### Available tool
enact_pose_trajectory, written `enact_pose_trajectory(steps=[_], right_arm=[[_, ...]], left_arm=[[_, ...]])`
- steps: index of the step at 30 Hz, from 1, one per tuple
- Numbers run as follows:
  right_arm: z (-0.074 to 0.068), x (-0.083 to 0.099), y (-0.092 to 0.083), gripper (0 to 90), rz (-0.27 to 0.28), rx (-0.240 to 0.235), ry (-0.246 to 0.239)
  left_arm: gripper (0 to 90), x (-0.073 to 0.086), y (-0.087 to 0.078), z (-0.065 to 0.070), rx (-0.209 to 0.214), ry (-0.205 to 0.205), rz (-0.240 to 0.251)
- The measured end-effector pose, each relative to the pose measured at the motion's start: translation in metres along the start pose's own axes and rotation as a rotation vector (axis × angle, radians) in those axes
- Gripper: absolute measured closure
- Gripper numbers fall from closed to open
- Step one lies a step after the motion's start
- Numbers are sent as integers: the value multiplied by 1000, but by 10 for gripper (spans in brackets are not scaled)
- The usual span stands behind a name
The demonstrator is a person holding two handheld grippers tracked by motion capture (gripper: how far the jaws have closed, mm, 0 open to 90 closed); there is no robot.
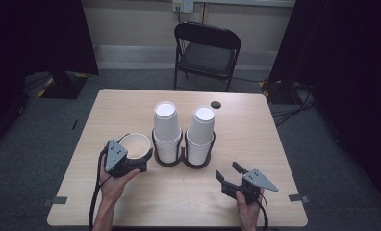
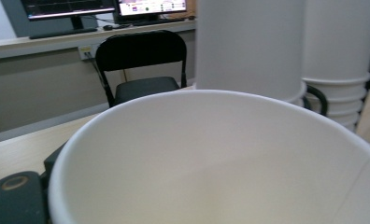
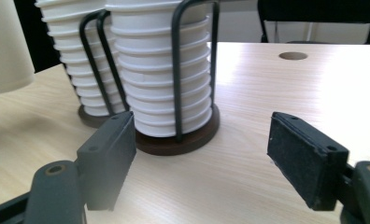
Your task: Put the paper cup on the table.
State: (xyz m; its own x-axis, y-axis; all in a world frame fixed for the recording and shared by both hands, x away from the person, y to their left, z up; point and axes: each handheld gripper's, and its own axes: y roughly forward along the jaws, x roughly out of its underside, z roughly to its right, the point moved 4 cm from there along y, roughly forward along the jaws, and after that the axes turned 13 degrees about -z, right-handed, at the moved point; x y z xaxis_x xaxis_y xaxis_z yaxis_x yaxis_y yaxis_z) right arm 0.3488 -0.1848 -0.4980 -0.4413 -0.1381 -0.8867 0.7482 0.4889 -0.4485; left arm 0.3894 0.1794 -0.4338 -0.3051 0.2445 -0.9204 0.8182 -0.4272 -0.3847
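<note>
In left tool (image 1: 139,155), paper cup (image 1: 136,146)

There is 1 table (image 1: 256,144), and behind it 1 black folding chair (image 1: 206,53). On the table stand 2 stacks of white paper cups: the left stack (image 1: 167,130) and the right stack (image 1: 200,134), each in 1 of 2 dark wire holders (image 1: 183,161) joined side by side; how many cups each stack has cannot be told. 1 loose paper cup (image 1: 136,145) sits apart from the stacks. There are 2 grippers, the left gripper (image 1: 126,161) and the right gripper (image 1: 229,172), each with 2 jaws. 1 round hole (image 1: 215,104) marks the tabletop. 2 monitors (image 2: 103,7) show in the left gripper view.
</note>
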Motion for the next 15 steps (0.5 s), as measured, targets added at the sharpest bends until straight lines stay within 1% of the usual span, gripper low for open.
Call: enact_pose_trajectory(steps=[1,2,3,6,8,10,11,13,14,15], right_arm=[[1,1,0,217,5,7,1],[1,2,1,212,3,9,4],[1,3,1,212,0,7,1],[1,6,2,212,-3,13,-2],[1,6,1,211,2,21,-4],[-1,7,1,207,6,22,-10],[-1,7,1,206,11,24,-10],[0,7,0,199,14,12,-3],[0,7,-1,199,20,12,6],[0,7,-2,199,23,16,8]], left_arm=[[87,0,1,-3,-7,-16,-2],[87,-1,-1,-4,-11,-23,-6],[87,-2,-2,-5,-15,-24,0],[87,-3,-1,-9,-40,-18,-6],[87,-3,1,-13,-53,-30,-10],[87,-4,3,-17,-58,-45,-7],[87,-4,4,-18,-53,-61,-4],[86,-4,6,-20,-53,-66,-6],[86,-4,7,-22,-61,-61,-11],[86,-4,9,-24,-57,-63,-13]])
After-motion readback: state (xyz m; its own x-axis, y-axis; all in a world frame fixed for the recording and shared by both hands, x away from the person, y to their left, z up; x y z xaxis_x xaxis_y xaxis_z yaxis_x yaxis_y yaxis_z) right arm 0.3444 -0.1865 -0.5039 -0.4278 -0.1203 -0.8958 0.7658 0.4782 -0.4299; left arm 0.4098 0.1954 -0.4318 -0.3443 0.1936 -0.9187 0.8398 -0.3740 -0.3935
